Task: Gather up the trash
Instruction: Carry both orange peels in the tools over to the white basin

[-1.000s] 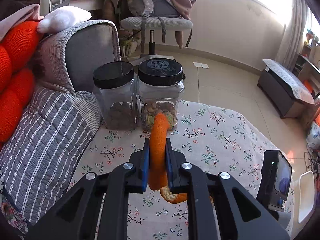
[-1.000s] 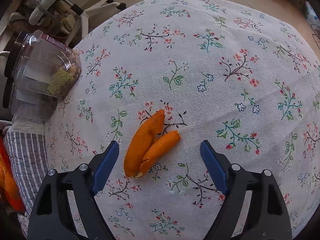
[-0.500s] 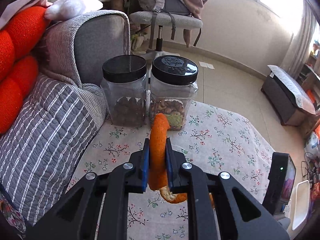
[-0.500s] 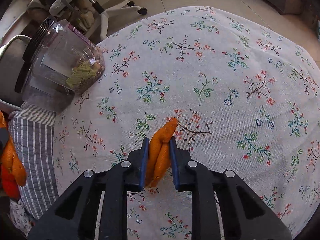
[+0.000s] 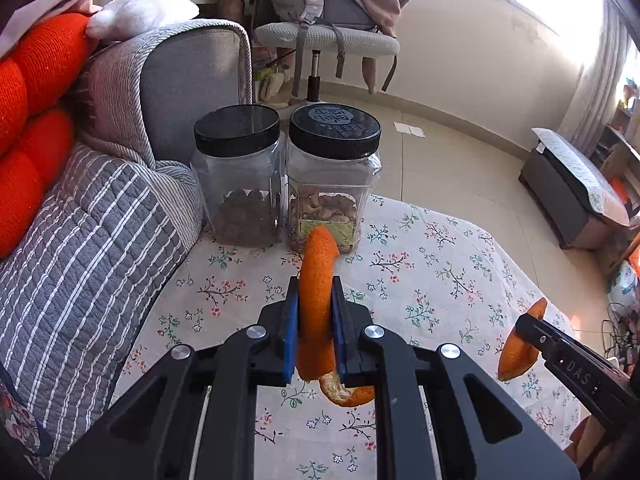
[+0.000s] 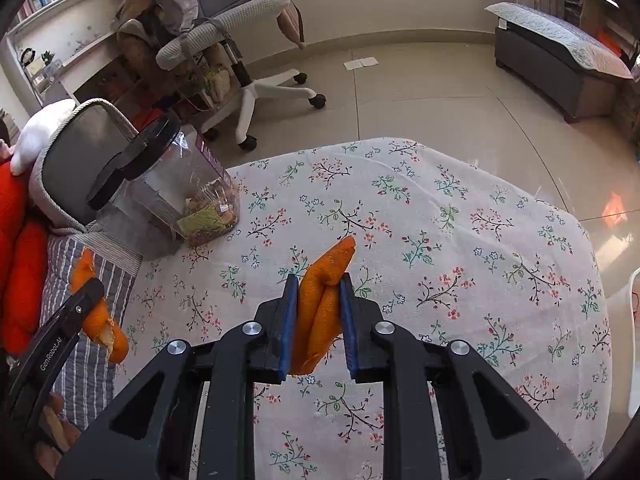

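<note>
Your counter lies bare to its far edge, jars at the sofa side. Both grippers tilt down above it: left gripper and right gripper each have jaws clamped on an orange peel.

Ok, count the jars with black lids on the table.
2. The left jar and the right jar stand side by side at the floral table's far edge, by the sofa. No others in view.

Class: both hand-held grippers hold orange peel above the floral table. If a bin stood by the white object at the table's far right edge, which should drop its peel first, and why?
Probably the right hand-held gripper: its peel hangs nearer that edge, whereas the left hand-held gripper sits by the sofa and jars.
</note>
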The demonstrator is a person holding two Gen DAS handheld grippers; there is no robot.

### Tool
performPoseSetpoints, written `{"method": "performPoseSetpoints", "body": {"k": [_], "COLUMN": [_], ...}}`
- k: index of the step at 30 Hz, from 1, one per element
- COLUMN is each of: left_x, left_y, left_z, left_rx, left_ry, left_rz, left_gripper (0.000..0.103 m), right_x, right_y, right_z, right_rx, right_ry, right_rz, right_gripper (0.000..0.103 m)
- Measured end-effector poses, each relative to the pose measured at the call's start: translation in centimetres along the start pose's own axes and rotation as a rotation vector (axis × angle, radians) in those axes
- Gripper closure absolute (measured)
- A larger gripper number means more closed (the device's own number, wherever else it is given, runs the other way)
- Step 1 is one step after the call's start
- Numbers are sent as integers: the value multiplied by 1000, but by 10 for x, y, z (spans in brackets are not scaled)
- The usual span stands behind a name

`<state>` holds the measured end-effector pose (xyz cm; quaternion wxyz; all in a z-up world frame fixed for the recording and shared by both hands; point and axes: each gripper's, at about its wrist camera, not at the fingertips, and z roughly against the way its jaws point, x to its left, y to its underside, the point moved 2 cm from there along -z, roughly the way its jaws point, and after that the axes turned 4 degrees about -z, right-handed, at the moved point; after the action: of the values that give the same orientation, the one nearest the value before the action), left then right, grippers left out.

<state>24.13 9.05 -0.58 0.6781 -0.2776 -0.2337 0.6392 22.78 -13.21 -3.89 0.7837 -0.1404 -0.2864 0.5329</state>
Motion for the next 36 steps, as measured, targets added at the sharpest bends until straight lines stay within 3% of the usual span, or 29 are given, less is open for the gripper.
{"method": "performPoseSetpoints", "body": {"k": [6,19,29,36], "left_x": [-25,-94,-153,-202], "left_y": [12,36,57,62], "left_z": [3,44,63,77], "left_rx": [-5,-125,-108,-121], "left_ry": [19,77,166,189], "left_rz": [-33,-88,-118,-194], "left_gripper": [88,88,88,88], "right_x": [-11,-62,-116,-179], "right_y": [9,6,3,-2], "right_z": [22,84,134,164], "right_rx": [-64,-230,-325,-365], "right_ry": [24,109,157,233], "right_rz": [75,168,150,83], "right_gripper": [84,84,84,84]}}
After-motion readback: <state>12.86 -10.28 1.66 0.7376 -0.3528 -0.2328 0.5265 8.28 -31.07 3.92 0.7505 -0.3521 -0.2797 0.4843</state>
